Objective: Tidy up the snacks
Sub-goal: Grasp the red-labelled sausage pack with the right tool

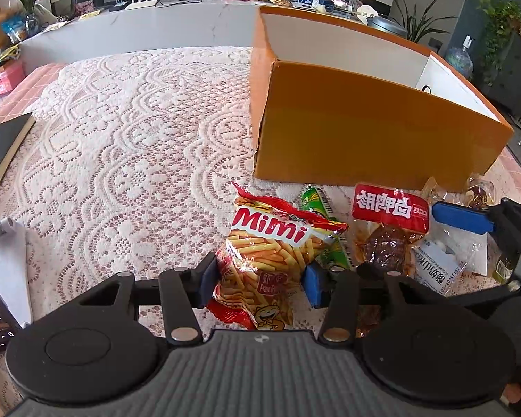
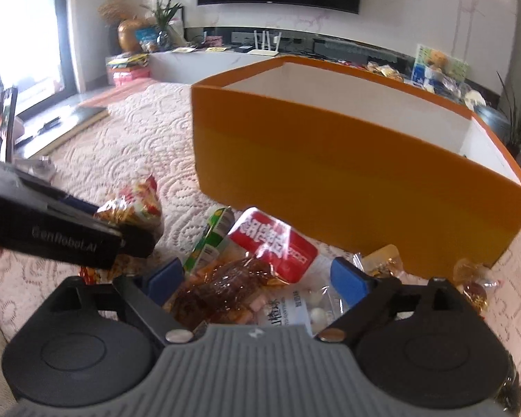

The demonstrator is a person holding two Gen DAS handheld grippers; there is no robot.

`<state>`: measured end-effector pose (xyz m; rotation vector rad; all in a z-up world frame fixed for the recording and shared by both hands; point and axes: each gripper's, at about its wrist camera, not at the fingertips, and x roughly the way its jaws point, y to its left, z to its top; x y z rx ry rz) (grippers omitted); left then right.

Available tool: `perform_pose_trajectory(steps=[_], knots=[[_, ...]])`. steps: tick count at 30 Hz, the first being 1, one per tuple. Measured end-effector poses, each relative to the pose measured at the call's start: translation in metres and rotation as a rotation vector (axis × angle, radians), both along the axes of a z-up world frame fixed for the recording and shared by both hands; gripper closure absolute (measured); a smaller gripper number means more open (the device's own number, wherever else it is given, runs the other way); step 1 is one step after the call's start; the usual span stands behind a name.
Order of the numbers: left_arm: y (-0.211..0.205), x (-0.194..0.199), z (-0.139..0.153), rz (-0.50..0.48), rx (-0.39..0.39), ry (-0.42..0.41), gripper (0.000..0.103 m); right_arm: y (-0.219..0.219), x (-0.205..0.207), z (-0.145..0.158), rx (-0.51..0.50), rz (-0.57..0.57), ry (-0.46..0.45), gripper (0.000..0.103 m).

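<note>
The left gripper (image 1: 260, 279) is pinching the Mimi bag (image 1: 267, 264) just near the orange box (image 1: 364, 132); the right gripper (image 2: 260, 278) is gaping wide, empty, over the red-labelled packet (image 2: 253, 271).

Both cameras sit low and close over the lace-covered worktop (image 1: 128, 146), each tilted down along its own gripper's fingers. The left wrist view faces the orange box (image 1: 364, 132) from its left corner — the right wrist view sees its long side, and both share the snack pile before it.
</note>
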<state>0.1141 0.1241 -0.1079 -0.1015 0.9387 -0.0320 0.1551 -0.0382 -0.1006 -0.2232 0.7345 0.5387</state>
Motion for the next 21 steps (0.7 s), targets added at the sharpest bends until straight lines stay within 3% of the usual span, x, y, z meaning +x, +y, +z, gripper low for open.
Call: perform_pose_trajectory(steps=[6, 7, 8, 12, 21], knots=[[0.001, 0.0, 0.0, 0.009, -0.009, -0.002, 0.047, 0.013, -0.004, -0.006, -0.051, 0.04, -0.05, 0.02], [0.001, 0.001, 0.0, 0.011, -0.012, -0.001, 0.047, 0.013, -0.004, -0.006, -0.047, 0.041, -0.051, 0.027], [0.001, 0.001, 0.0, 0.013, -0.014, 0.0, 0.047, 0.014, -0.003, -0.005, -0.042, 0.037, -0.052, 0.042], [0.001, 0.0, 0.0, 0.02, -0.02, 0.0, 0.047, 0.01, 0.0, 0.0, -0.026, 0.012, -0.031, 0.084], [0.0, -0.002, 0.002, 0.041, -0.038, -0.002, 0.047, 0.001, -0.012, 0.022, 0.048, 0.011, -0.058, 0.094]])
